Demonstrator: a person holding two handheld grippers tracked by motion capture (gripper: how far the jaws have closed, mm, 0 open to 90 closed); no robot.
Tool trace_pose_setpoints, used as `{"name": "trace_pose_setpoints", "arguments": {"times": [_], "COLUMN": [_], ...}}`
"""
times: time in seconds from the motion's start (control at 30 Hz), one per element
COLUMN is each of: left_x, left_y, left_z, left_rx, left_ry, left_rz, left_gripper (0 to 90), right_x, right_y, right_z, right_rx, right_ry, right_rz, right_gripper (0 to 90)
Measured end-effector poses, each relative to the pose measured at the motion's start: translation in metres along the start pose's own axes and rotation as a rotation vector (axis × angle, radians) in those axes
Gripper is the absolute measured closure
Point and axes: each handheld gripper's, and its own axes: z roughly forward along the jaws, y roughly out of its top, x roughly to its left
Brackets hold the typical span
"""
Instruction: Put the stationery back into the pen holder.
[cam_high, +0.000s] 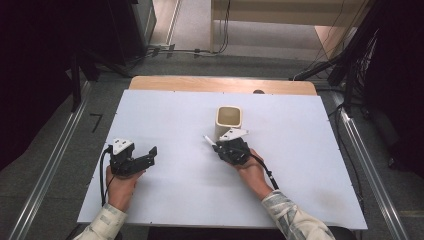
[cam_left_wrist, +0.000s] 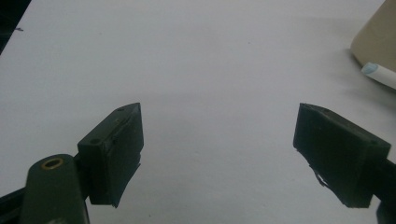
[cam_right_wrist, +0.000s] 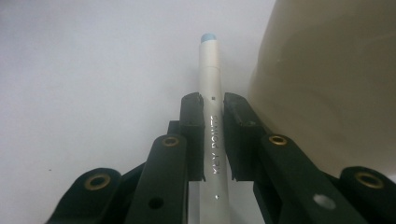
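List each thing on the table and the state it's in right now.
Left claw: open, holding nothing, low over the white table.
Right claw: shut on the white pen.
White pen with pale blue tip: gripped along its barrel, tip pointing forward beside the cup.
Beige square plastic cup: upright, mouth open.

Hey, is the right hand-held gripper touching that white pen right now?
Touching. In the right gripper view, the right hand-held gripper has both black jaws pressed against the sides of the white pen, no gap either side, with the beige cup beside it.
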Motion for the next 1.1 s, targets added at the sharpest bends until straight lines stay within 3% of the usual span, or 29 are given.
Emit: {"name": "trace_pose_setpoints", "arguments": {"times": [0.57, 1.1], "left_x": [0.000, 0.000], "left_y": [0.000, 0.000], "left_z": [0.000, -0.001], "left_rx": [0.001, -0.003], "left_ry": [0.000, 0.001], "left_rz": [0.000, -0.002], "left_gripper": [16.6, 16.6], "right_x": [0.008, 0.004], "right_y": [0.016, 0.031], "right_z": [-0.027, -0.042], "right_rx": [-0.063, -0.107], "right_ry": [0.042, 0.056], "right_rz": [0.003, 0.009], "right_gripper": [76.2, 76.2]}}
